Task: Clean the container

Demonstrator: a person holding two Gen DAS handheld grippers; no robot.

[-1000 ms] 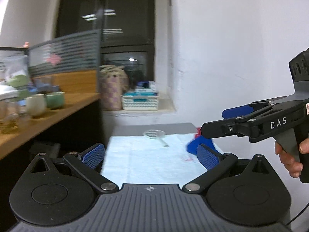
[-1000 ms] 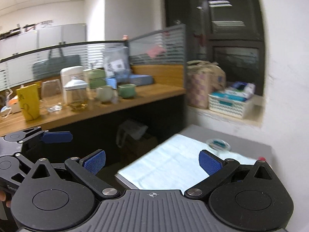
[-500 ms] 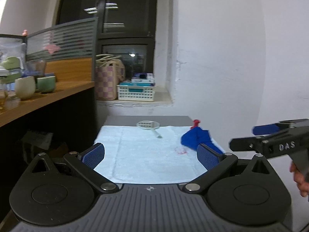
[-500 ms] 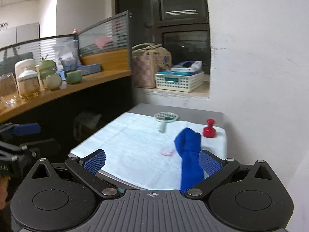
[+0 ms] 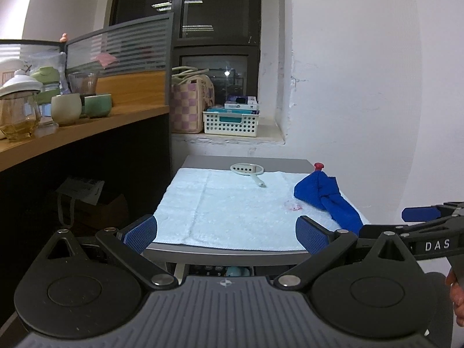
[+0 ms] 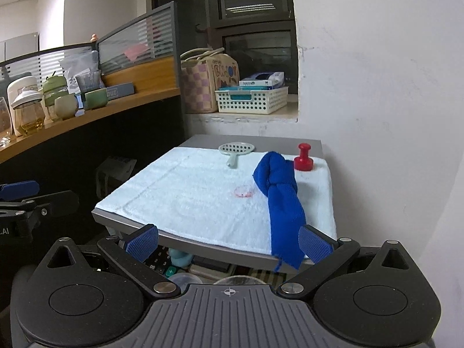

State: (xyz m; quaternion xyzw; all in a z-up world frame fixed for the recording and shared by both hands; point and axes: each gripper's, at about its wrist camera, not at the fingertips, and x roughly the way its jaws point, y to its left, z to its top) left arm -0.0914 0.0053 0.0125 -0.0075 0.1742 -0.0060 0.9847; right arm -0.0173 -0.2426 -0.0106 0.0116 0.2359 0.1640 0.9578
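Note:
A small clear container with red smears [image 6: 243,191] lies on a pale blue towel [image 6: 188,200] covering a small grey table; it also shows in the left wrist view [image 5: 293,206]. A crumpled blue cloth [image 6: 282,194] lies right of it and hangs over the front edge; it also shows in the left wrist view [image 5: 327,198]. My left gripper [image 5: 226,233] and my right gripper [image 6: 229,242] are both open and empty, held in front of the table's near edge.
A pale green slotted scoop [image 6: 236,149] lies at the towel's far side, a red knob-shaped piece [image 6: 303,161] at the far right. A white wall stands right of the table. A wooden shelf with cups and jars [image 5: 66,110] runs along the left. A basket [image 6: 250,100] sits on the sill behind.
Both grippers have swung to face the table and drawn back. The right gripper has dropped from beside the left view's centre to its lower right edge. Both stayed open.

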